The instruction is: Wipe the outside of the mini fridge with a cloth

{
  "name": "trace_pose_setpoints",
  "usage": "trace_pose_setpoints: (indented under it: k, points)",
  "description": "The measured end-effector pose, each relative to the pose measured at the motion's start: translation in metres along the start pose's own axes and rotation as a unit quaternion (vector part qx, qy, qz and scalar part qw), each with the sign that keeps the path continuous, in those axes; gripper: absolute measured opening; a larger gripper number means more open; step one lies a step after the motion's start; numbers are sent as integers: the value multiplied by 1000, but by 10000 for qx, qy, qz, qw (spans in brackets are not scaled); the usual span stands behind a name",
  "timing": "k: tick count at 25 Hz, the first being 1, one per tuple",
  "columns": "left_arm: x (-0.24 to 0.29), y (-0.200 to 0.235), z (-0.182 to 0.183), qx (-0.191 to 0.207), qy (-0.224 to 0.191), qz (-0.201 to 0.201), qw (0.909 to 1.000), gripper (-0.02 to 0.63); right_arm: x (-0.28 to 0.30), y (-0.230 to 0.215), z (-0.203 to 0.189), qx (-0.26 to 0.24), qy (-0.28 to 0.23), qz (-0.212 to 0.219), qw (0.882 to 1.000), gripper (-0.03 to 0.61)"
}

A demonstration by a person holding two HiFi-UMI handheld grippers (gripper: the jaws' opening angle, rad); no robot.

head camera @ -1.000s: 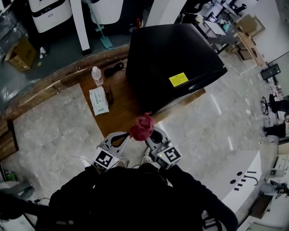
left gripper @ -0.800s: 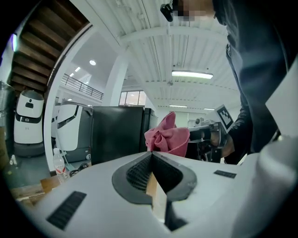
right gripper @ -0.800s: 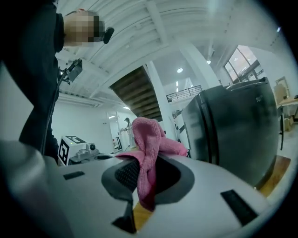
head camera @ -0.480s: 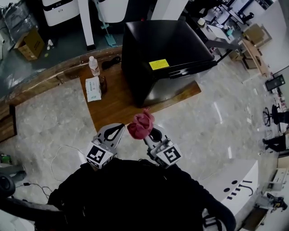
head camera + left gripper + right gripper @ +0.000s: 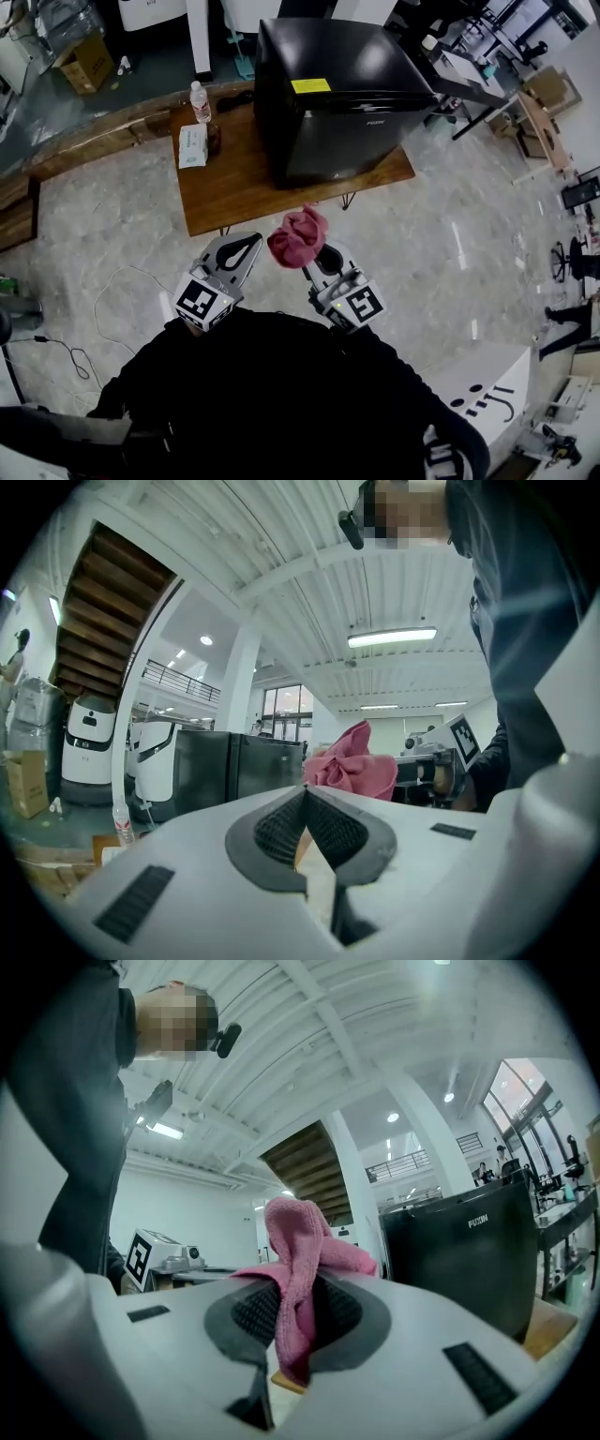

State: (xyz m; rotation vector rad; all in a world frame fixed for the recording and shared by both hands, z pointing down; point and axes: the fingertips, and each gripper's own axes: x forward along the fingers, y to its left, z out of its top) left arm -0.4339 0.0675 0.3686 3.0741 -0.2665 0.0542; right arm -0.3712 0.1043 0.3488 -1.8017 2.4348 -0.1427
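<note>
My right claw (image 5: 317,255) is closed on the pink cloth (image 5: 298,236), well apart from the mini fridge (image 5: 337,94) on the desk (image 5: 234,187) (no contact), and my left claw (image 5: 251,246) is closed, empty.

The fridge (image 5: 342,94) stands on the table's (image 5: 234,192) right part. Left of it lies a pack (image 5: 192,145), with a bottle (image 5: 200,101) just behind. Before the table, the two grippers are side by side, left gripper (image 5: 242,251) and right gripper (image 5: 317,260); the cloth (image 5: 297,237) sits in the right one's jaws.
</note>
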Motion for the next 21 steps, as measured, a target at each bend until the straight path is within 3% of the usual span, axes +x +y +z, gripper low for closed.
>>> trace_pose_setpoints:
  k: [4, 7, 11, 21]
  points:
    - [-11, -36, -1, -31, -6, 98, 9999, 5, -30, 17, 13, 95, -213, 163, 9996, 55]
    - [-17, -56, -12, -117, 30, 122, 9999, 5, -49, 21, 2, 36, -122, 188, 9997, 55]
    - [-23, -84, -23, -265, 152, 44, 9995, 5, -75, 24, -9, 77, -21, 95, 9999, 55]
    - [-29, -127, -25, -96, 256, 142, 9995, 5, -129, 24, -8, 0, -118, -161, 9998, 55]
